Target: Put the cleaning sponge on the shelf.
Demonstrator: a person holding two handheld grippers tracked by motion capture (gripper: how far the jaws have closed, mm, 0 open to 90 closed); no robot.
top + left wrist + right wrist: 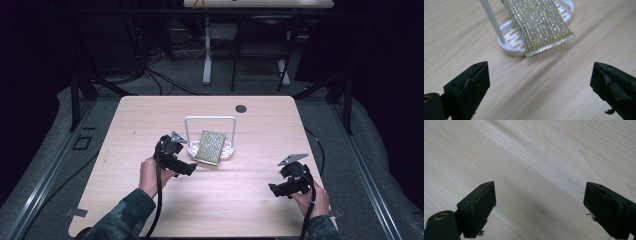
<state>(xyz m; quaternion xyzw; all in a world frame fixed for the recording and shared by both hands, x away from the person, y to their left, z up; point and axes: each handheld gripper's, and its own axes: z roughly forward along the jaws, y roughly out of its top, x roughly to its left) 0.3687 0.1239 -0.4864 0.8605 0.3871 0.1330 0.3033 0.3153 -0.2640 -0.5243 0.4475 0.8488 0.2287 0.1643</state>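
Glittery gold-and-silver mesh, a scouring pad (541, 23), leans across the white slotted rack (227, 150) near the middle of your table (150, 115), its near edge jutting past the rack's rim above the wood and its far end lying on the rack beside the white hoop handle. Your left gripper (539, 85) sits just short of the pad with its fingers (471, 82) released wide, nothing between them and nothing touched. Your right gripper (539, 210) hovers well apart over bare wood at the table's near right, its fingers likewise spread and empty.
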